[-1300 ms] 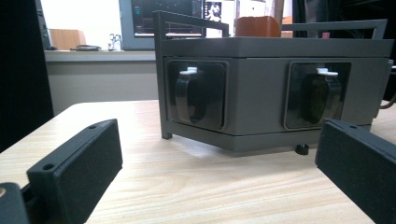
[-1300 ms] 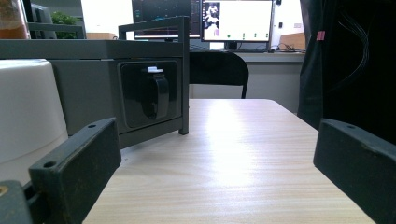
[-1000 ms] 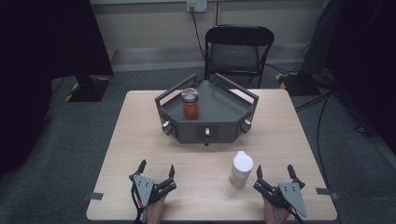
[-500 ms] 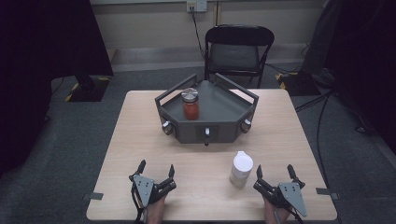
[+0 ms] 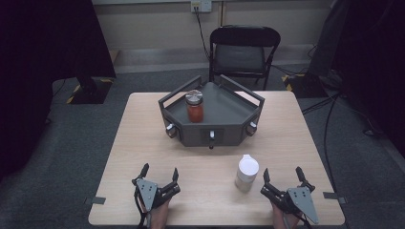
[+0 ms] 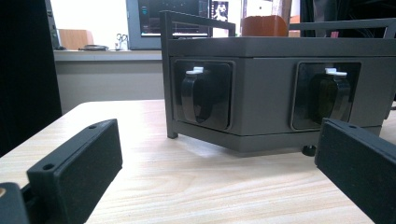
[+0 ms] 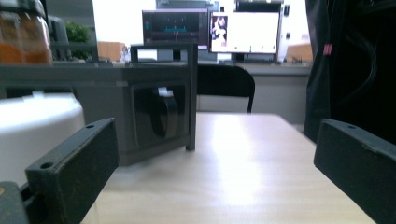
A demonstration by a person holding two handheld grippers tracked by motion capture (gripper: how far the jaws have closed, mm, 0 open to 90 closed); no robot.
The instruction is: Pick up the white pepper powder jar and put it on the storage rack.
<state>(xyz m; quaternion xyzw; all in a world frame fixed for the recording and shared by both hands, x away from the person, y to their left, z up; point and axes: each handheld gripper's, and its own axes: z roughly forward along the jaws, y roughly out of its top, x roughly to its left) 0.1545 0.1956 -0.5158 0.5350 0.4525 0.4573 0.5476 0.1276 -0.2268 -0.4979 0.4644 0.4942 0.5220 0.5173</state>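
A dark grey tray-like box [image 5: 224, 131] with knobs on its front faces stands at the middle back of the table. A jar of red-orange contents with a metal lid [image 5: 194, 107] stands upright in it at the left. A white lidded bottle [image 5: 247, 172] stands on the table in front of the box. My left gripper [image 5: 159, 172] rests open near the front edge, left of centre, with nothing between its jaws. My right gripper [image 5: 282, 176] rests open at the front right, just right of the bottle. The box [image 6: 280, 88] and its knobs [image 6: 194, 93] face the left gripper view; the bottle [image 7: 37, 135] sits blurred at the left of the right gripper view.
The wooden table [image 5: 143, 138] has bare room on both sides of the box. A black folding chair [image 5: 242, 52] stands behind the table's far edge. Cables run over the floor at the right. Monitors [image 7: 210, 32] show in the background.
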